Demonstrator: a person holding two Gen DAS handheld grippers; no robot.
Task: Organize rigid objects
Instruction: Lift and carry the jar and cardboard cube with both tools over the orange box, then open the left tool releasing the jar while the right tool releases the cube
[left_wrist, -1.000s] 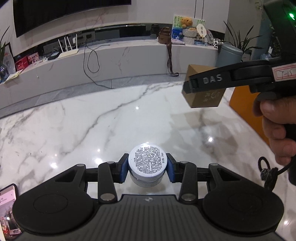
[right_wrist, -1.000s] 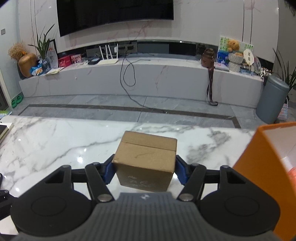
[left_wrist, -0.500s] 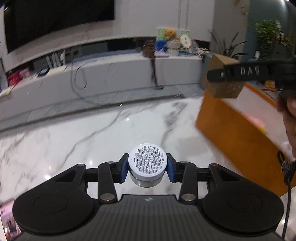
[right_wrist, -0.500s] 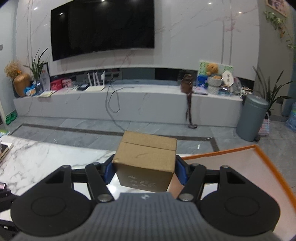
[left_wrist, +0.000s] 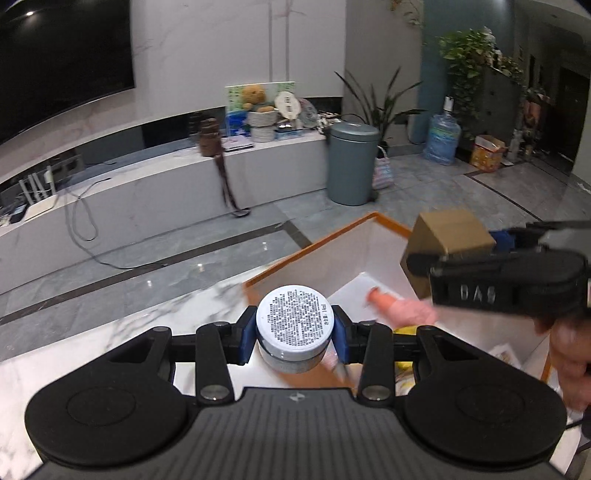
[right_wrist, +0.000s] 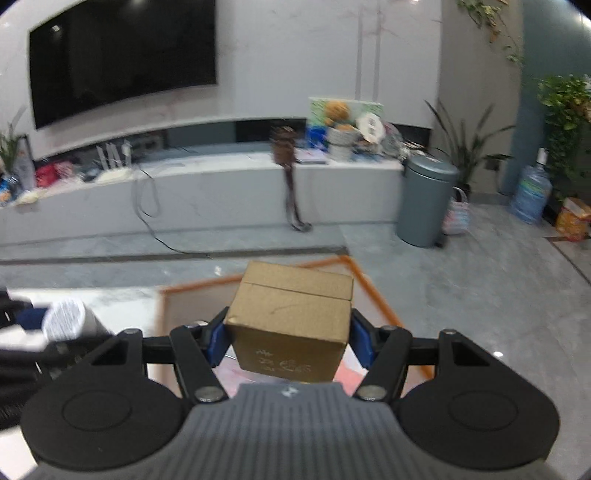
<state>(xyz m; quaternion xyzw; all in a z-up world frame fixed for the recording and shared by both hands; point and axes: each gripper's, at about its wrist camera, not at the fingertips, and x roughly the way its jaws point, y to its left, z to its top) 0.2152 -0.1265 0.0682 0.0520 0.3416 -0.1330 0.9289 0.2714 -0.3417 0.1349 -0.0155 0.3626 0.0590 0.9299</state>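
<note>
marble table (left_wrist: 122, 332), grey tiled floor (left_wrist: 155, 269)

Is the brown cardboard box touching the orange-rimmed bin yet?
Apart. In the left wrist view the brown cardboard box hangs clamped in the right tool, above the orange-rimmed bin, with the bin's white inner wall visible beneath it.
</note>
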